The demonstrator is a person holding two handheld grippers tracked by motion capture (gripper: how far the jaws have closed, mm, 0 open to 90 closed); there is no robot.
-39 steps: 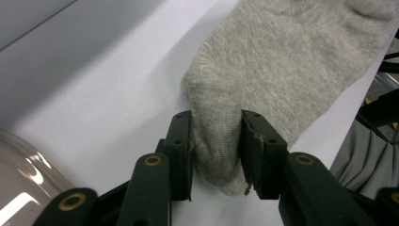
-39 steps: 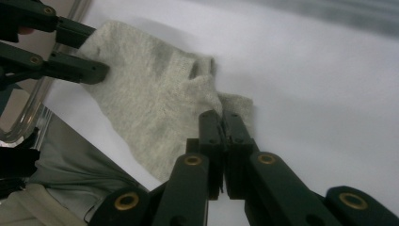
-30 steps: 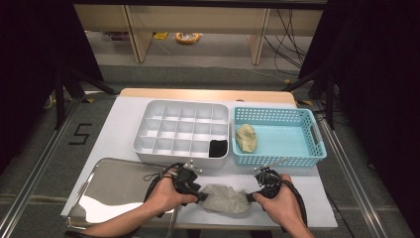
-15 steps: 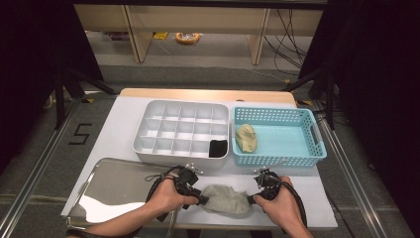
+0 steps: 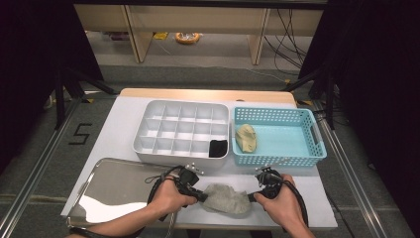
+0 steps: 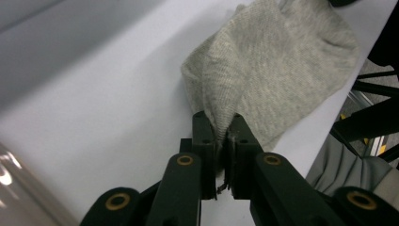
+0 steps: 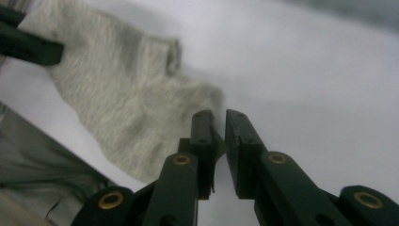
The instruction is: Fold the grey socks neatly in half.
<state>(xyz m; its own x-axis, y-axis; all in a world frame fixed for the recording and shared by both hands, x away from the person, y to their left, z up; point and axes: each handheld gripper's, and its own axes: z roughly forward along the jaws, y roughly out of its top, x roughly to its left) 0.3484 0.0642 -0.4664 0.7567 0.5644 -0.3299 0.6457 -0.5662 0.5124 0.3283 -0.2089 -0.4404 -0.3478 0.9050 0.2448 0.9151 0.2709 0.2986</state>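
Note:
A crumpled grey sock [image 5: 225, 198] lies on the white table near its front edge, between my two grippers. My left gripper [image 5: 203, 197] has just been closing, and its jaws now pinch the sock's left end [image 6: 273, 61]; in its own view the left gripper [image 6: 220, 123] has fabric squeezed between the pads. My right gripper [image 5: 251, 197] has just been opening. In its own view the right gripper [image 7: 220, 117] shows a narrow gap with nothing in it, and the sock's edge [image 7: 117, 99] lies just beside its left jaw.
A white compartment box [image 5: 181, 131] stands behind, with a black sock [image 5: 218, 148] in its near right cell. To its right, a blue basket [image 5: 292, 144] holds a yellowish sock [image 5: 246, 138]. A metal tray [image 5: 119, 183] lies at the near left.
Both hands and the grey sock have kept their place at the table's front edge. No clear shift shows in the high view.

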